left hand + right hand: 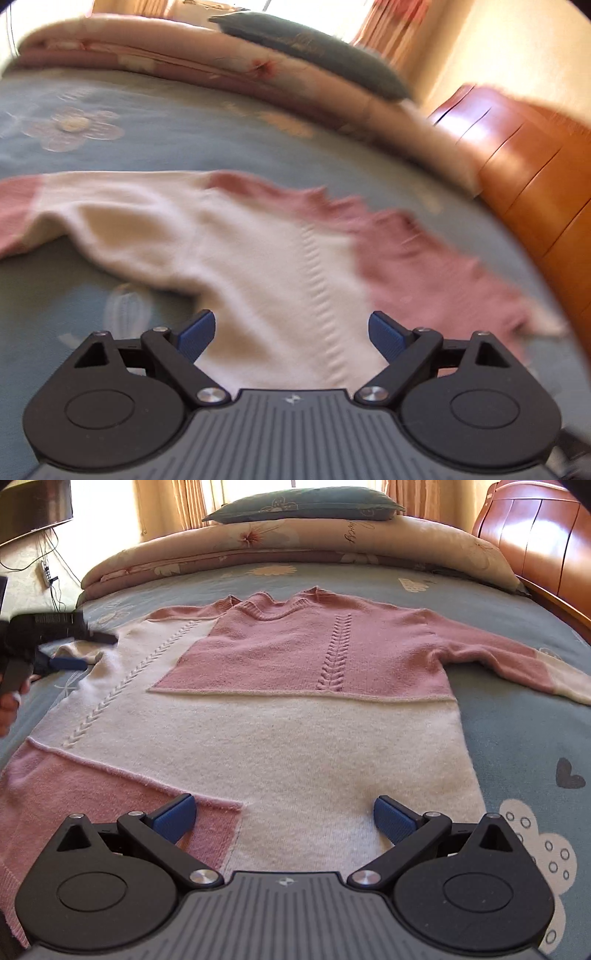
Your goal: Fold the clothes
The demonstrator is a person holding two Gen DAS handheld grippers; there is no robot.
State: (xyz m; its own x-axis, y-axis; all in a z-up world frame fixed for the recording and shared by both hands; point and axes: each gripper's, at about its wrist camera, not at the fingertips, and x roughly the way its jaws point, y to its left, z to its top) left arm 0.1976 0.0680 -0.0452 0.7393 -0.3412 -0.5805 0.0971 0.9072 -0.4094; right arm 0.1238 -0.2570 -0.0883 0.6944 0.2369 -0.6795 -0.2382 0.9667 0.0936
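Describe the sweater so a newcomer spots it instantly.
Start at the bed with the blue flower-print cover. The sweater lies flat across its middle, sleeves spread. Unlike the floral duvet and dark pillow behind it, it is knitted in pink and cream blocks.

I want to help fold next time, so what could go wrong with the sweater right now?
1. The pink and cream knitted sweater already has one side folded over; a careless grab by the open left gripper there could pull that fold crooked.
2. The far sleeve is spread out towards the wooden bed frame, so it may drag or bunch.
3. The open right gripper could snag the knit.
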